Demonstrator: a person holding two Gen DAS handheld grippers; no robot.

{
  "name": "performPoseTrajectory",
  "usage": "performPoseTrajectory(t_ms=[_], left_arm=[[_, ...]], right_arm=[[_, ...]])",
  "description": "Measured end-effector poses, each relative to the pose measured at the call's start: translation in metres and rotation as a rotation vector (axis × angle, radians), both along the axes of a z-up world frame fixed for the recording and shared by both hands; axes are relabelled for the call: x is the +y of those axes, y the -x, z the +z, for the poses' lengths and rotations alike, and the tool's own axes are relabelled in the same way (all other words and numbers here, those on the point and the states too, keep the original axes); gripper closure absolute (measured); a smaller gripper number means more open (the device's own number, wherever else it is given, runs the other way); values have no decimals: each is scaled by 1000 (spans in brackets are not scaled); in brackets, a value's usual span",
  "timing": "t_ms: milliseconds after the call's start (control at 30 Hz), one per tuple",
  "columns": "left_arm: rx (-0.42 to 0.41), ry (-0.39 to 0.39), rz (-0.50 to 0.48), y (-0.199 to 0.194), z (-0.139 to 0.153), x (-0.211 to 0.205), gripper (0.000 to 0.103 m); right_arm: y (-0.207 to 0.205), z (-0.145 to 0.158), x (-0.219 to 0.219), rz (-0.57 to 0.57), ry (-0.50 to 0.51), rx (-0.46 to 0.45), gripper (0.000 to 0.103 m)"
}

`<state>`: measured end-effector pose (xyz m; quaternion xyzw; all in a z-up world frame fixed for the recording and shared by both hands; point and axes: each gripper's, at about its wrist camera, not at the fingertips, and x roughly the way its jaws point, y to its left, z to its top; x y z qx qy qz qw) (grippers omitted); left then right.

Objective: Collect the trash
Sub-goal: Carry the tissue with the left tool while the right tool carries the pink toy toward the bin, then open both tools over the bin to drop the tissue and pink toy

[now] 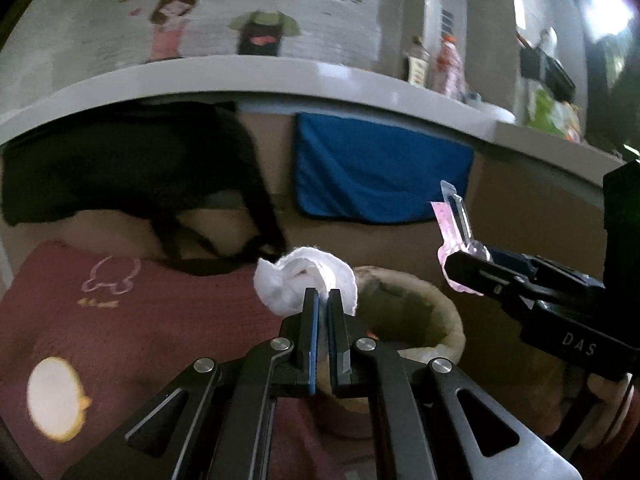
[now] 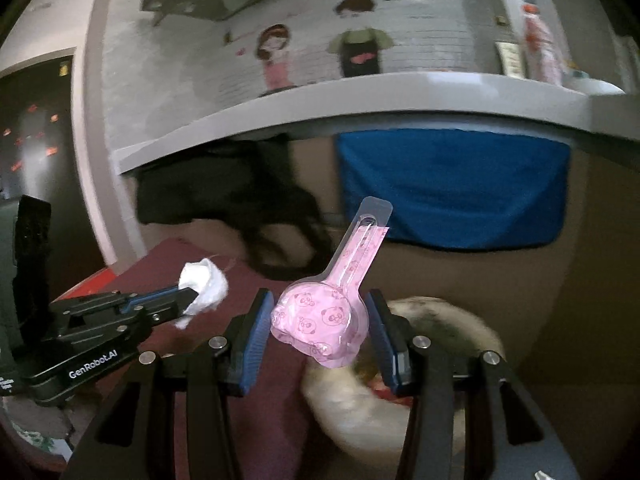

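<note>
My left gripper [image 1: 324,296] is shut on a crumpled white tissue [image 1: 304,280], held in the air just left of a woven trash basket [image 1: 444,312]; it also shows in the right wrist view [image 2: 190,298] with the tissue [image 2: 204,284]. In the right wrist view a pink panda-print plastic wrapper [image 2: 324,316] sits between the wide-apart fingers of my right gripper [image 2: 318,316], above the basket [image 2: 476,328]. I cannot tell if the pads touch it. In the left wrist view the right gripper [image 1: 464,268] carries the wrapper [image 1: 452,224] upright above the basket.
A maroon mat [image 1: 120,320] with a cartoon print covers the floor under the basket. A grey counter edge [image 1: 240,76] runs overhead, with a blue cloth [image 1: 380,168] and a black bag [image 1: 120,160] hanging below it. Bottles [image 1: 448,60] stand on the counter.
</note>
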<state>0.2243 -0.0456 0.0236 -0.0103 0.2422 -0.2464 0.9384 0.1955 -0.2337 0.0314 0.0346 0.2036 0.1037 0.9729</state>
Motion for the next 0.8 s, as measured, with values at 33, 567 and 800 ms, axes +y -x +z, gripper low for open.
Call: performPoseTrajectory(t_ms=[33,567,800], left_arm=[[2,-6,-13,-4,-2,-10,99],[67,7,-129,-52,-29,-92,99],[98,5,-135,-69,-42,-103,99]], right_arm=[[-2,-3,-8,-13,-5,5,59],[-25,-39,-76,-116,-37,59,59],[-45,-50,-86,-118,-73,92,59]])
